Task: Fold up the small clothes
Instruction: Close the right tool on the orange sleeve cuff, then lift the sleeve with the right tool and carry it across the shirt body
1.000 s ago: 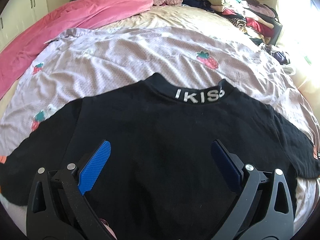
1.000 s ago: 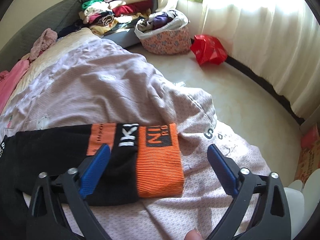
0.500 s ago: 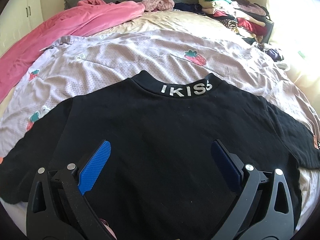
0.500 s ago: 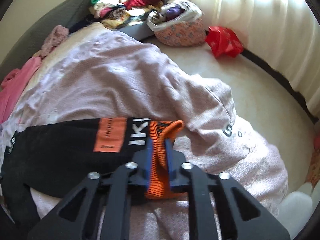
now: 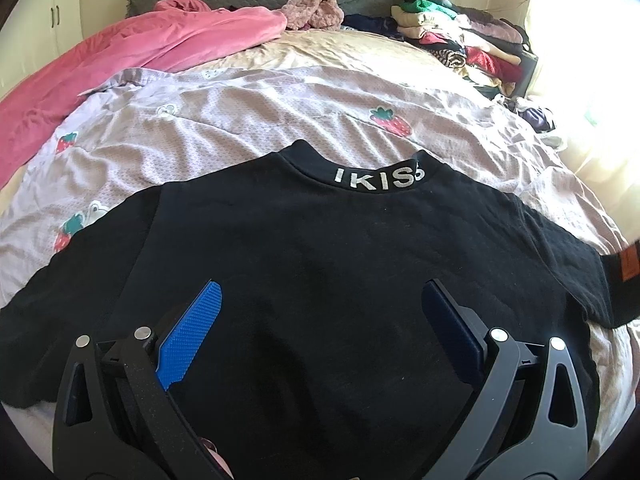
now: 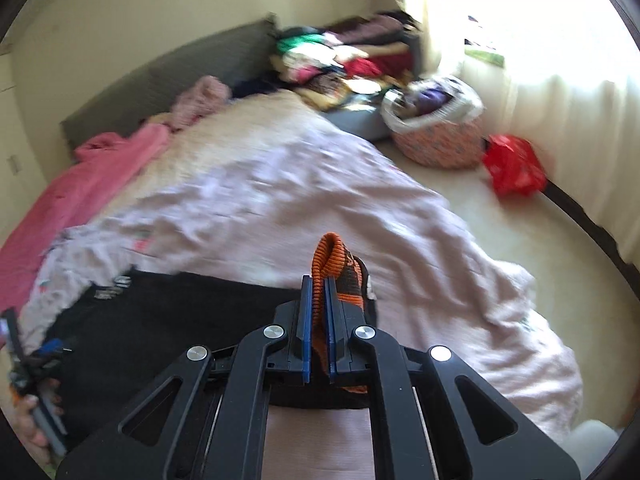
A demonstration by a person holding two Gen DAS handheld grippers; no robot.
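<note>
While the black sweatshirt (image 5: pixel 320 264) is lying flat on the strawberry-print quilt (image 5: pixel 248 120), collar pointing away, its orange ribbed cuff (image 6: pixel 330 264) is sitting pinched and lifted in the clenched right gripper (image 6: pixel 316 320). Left gripper (image 5: pixel 320 320) is hovering released over the body, sleeves running crosswise to either side.

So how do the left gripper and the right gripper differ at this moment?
The left gripper has its jaws wide apart with nothing clamped; the right gripper is shut on the orange cuff. The left gripper is above the black sweater's body; the right gripper is at its sleeve end. Both have blue pads on black frames.
</note>
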